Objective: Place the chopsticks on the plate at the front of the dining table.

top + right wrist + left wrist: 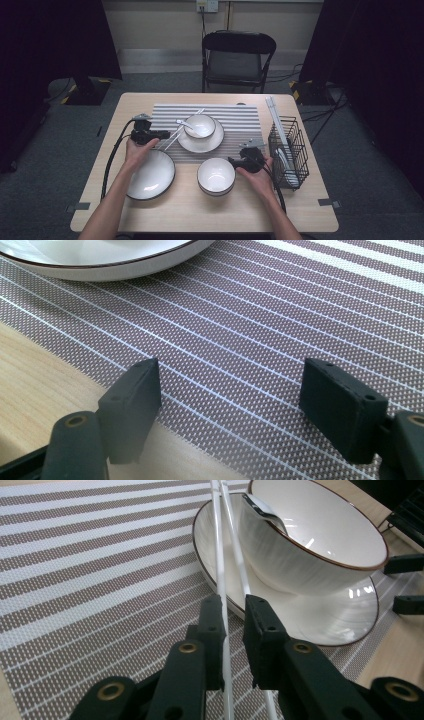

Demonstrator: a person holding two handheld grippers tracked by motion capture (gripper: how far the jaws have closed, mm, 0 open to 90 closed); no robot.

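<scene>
From above, the left tool (pixel 161 134) sits near the bench's left edge at the chopsticks (pixel 176 135), which lean on the plate (pixel 201 142). Its own view: jaws narrowly parted, one chopstick (pixel 221 587) between them — seemingly just set down. Next, back away cleanly. The right tool (pixel 231 405) gapes, empty, over the mat (pixel 280 320).

A black folding chair (pixel 238 60) is set behind the counter (pixel 200 212). Grey floor (pixel 55 150) is seen around the counter, a pale wall (pixel 160 25) beyond it, dark curtains (pixel 55 40) at both sides.
</scene>
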